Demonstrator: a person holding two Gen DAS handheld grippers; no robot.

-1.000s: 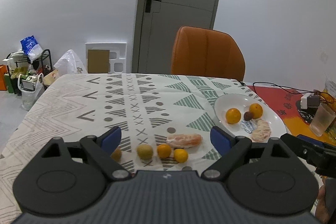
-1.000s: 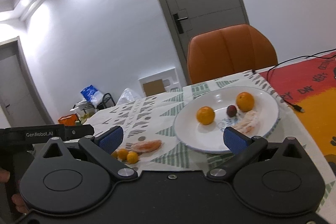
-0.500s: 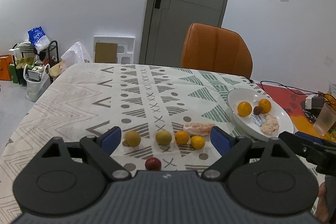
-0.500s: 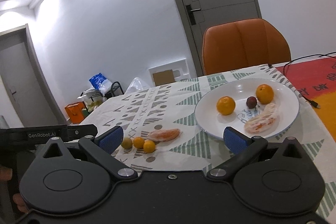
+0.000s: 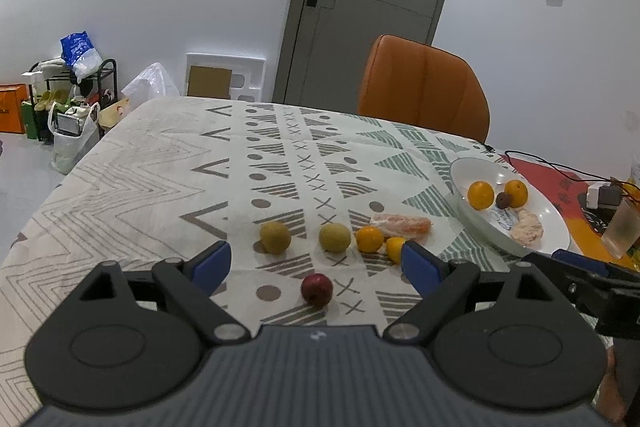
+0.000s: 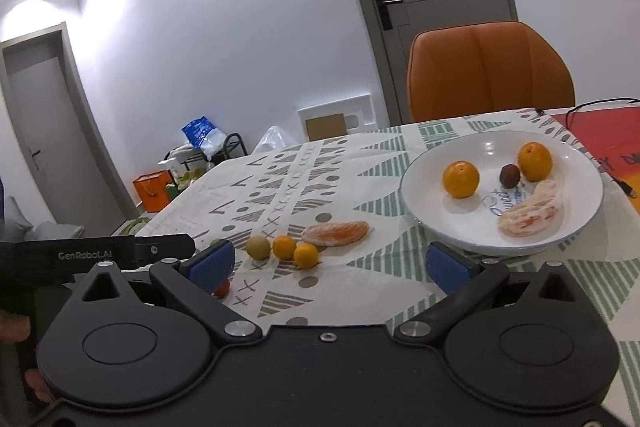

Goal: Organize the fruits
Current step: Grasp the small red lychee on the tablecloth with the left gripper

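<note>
Partly hidden: red fruit (image 6: 221,289) behind right tongs (image 6: 330,265) finger; both tongs, left (image 5: 314,263) included, spread wide, empty.

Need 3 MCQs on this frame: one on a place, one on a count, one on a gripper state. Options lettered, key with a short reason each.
1. Where does the small red fruit lie?
A. on the white plate
B. on the tablecloth, nearest the left gripper
C. on the orange chair

2. How many whole oranges sit on the white plate?
A. two
B. four
C. none

3. What state is the left gripper in?
A. shut on a fruit
B. shut on nothing
C. open, holding nothing

Key:
1 B: it rests on the patterned tablecloth, in front of the row of loose fruit and between the spread fingers in the left wrist view.
2 A: one orange and a second orange flank a dark small fruit and a peeled piece.
3 C: its blue pads stand wide apart with only cloth between them.
</note>
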